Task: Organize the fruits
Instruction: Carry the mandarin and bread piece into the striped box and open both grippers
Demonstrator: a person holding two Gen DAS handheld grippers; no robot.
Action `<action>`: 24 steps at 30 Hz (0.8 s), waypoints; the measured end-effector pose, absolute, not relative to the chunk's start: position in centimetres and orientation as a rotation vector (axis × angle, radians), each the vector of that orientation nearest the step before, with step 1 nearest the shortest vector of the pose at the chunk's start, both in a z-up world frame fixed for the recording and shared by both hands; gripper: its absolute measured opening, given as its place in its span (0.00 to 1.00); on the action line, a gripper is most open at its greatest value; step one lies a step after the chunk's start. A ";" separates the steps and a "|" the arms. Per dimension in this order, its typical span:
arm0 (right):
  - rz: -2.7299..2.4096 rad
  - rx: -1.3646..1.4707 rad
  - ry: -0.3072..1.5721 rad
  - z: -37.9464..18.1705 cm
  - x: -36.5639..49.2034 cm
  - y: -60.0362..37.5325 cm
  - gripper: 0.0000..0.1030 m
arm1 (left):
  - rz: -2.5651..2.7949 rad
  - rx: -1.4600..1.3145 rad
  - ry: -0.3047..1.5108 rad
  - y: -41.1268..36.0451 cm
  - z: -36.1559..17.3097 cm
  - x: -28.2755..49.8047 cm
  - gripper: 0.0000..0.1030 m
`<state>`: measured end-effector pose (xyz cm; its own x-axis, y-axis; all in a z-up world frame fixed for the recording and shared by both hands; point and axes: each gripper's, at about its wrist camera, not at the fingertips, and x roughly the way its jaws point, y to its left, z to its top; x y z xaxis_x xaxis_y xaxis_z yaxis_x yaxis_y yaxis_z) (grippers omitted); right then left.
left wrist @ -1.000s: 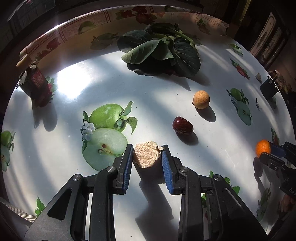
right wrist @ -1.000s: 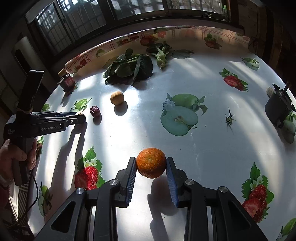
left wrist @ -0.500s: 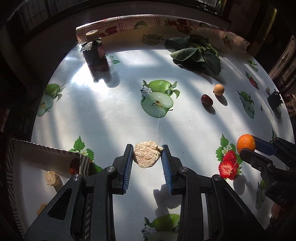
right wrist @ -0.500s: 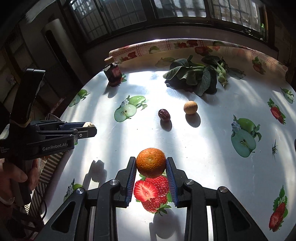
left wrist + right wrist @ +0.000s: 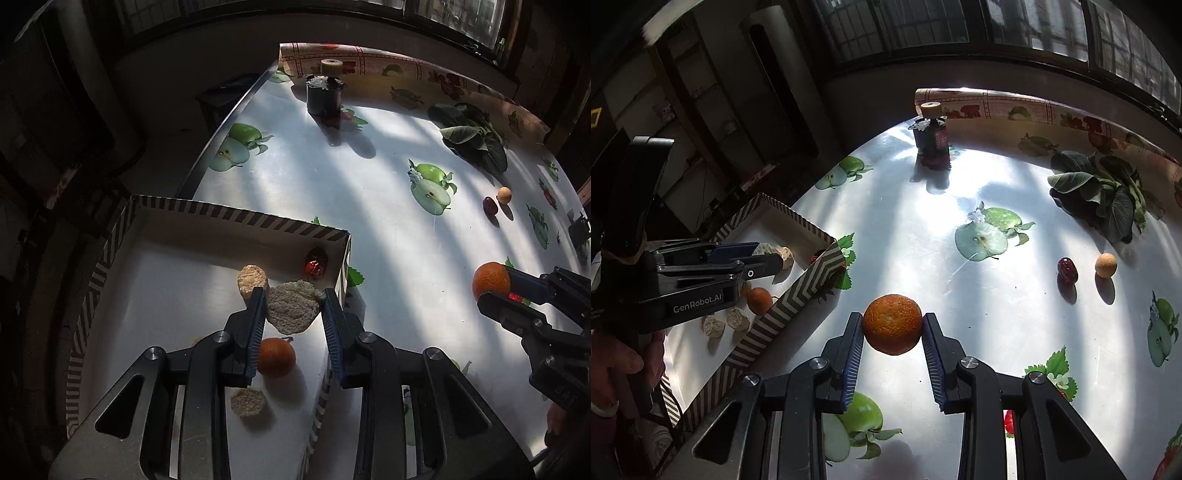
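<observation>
Over striped cardboard box: left hand-held gripper, a second ago low above tabletop, now above box interior, pinching rough beige spongy chunk; release judged next. Right hand-held gripper clamps dimpled round orange, carried nearer box, above tabletop. Box holds second orange, glossy red date, two beige pieces. Smooth date and tan round fruit remain on glossy tabletop.

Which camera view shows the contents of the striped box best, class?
The left wrist view: it looks down into the box, showing an orange, a red fruit and pale pieces. The right wrist view sees the box side-on, partly hidden by the left gripper.
</observation>
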<state>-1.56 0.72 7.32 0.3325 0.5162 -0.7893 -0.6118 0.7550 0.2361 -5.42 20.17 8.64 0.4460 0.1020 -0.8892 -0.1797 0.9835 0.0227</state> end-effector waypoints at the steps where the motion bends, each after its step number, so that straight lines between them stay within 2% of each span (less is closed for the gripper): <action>1: 0.751 -0.116 0.986 7.4 -1.7 1.4 0.30 | 0.187 -0.083 1.093 20.8 8.7 -5.7 0.29; 13: 0.856 -0.173 0.974 7.8 -2.5 8.6 0.30 | 0.285 -0.178 1.093 28.4 8.6 -7.5 0.29; 24: 0.921 -0.220 1.007 6.3 -1.8 13.5 0.30 | 0.307 -0.222 1.131 31.6 6.7 -5.7 0.29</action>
